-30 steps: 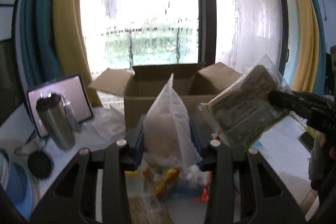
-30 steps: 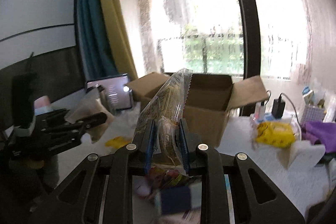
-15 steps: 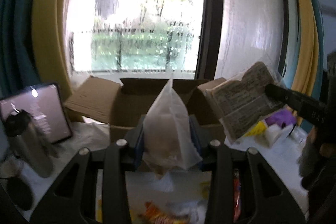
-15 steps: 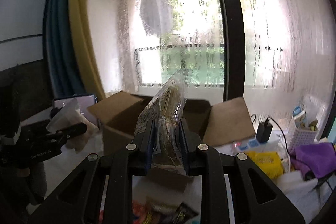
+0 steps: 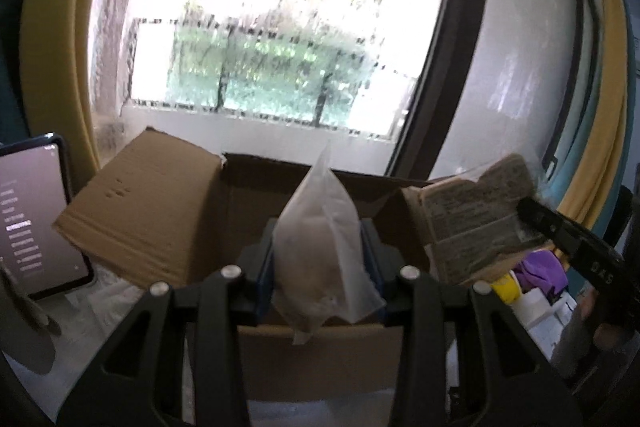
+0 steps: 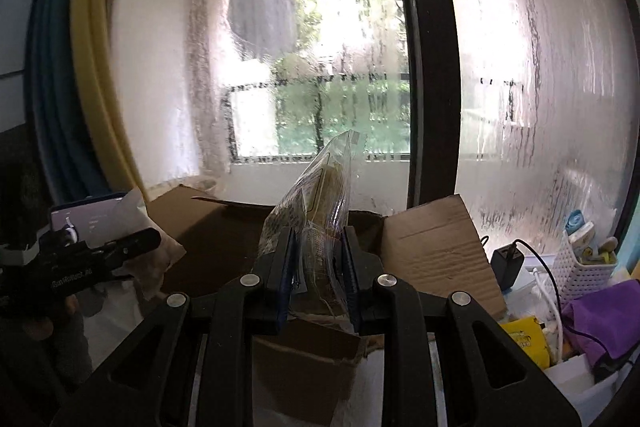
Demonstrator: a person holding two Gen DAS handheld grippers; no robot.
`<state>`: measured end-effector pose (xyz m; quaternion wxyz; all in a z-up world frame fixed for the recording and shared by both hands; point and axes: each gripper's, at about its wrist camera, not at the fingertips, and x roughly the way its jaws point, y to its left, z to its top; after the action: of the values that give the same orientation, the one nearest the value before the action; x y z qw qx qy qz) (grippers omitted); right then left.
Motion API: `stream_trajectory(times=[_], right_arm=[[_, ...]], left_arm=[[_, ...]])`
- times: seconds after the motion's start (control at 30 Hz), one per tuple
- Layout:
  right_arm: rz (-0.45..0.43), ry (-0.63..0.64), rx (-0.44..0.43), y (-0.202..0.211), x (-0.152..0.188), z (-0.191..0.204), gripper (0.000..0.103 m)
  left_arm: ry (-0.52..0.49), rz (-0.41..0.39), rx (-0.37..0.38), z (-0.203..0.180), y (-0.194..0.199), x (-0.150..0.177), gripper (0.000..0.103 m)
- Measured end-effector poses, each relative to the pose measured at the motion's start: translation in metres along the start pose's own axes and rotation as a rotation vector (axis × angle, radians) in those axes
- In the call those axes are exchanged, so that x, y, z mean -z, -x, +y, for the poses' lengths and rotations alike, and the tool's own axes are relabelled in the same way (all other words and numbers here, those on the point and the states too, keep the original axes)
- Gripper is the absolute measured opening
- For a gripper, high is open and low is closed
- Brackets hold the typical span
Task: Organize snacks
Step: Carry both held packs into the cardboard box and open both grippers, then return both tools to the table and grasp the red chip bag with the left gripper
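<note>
We see a white tabletop (image 6: 372, 379) carrying an open brown cardboard box (image 5: 136, 211), a propped dark tablet (image 5: 32, 215) and a white perforated basket (image 6: 580, 267).

Black claw (image 5: 320, 269), blue pads, apparently.

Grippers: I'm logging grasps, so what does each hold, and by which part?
The left claw pinches a cloudy white pouch at its lower middle. The right claw pinches a clear snack pack near its bottom end.

tablet (image 5: 34, 215), white basket (image 6: 586, 263), charger (image 6: 507, 263)
</note>
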<state>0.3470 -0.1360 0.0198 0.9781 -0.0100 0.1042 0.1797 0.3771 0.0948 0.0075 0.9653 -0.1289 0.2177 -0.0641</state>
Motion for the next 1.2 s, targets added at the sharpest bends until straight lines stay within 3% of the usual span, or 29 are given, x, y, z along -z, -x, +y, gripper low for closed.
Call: stream_trajectory(times=[0.13,0.2,0.23,0.27,0.3,0.37,0.63,1.2], right_arm=[[0.022,-0.016,0.018,-0.016,-0.001,0.001,0.025],[0.039,-0.028,0.017,-0.023,-0.001,0.001,0.026],[0.05,-0.035,0.01,-0.027,-0.001,0.0,0.031],[0.062,-0.036,0.008,-0.029,-0.001,0.001,0.04],[0.067,-0.033,0.011,-0.029,-0.001,0.002,0.042],[0.063,-0.032,0.015,-0.024,-0.002,0.004,0.045],[0.057,-0.04,-0.004,0.005,0.004,0.01,0.048],[0.103,-0.062,-0.023,0.073,0.05,0.026,0.061]], left_arm=[[0.035,0.032,0.008,0.007,-0.024,-0.004,0.041],[0.054,0.032,0.002,0.01,-0.033,-0.007,0.047],[0.067,0.045,0.0,0.012,-0.037,-0.009,0.049],[0.08,0.053,0.0,0.014,-0.038,-0.01,0.055],[0.094,0.061,0.009,0.015,-0.037,-0.012,0.066],[0.096,0.042,0.016,0.015,-0.027,-0.013,0.075],[0.061,0.021,-0.015,0.007,0.02,-0.007,0.076],[-0.039,0.029,-0.007,-0.027,0.104,0.044,0.076]])
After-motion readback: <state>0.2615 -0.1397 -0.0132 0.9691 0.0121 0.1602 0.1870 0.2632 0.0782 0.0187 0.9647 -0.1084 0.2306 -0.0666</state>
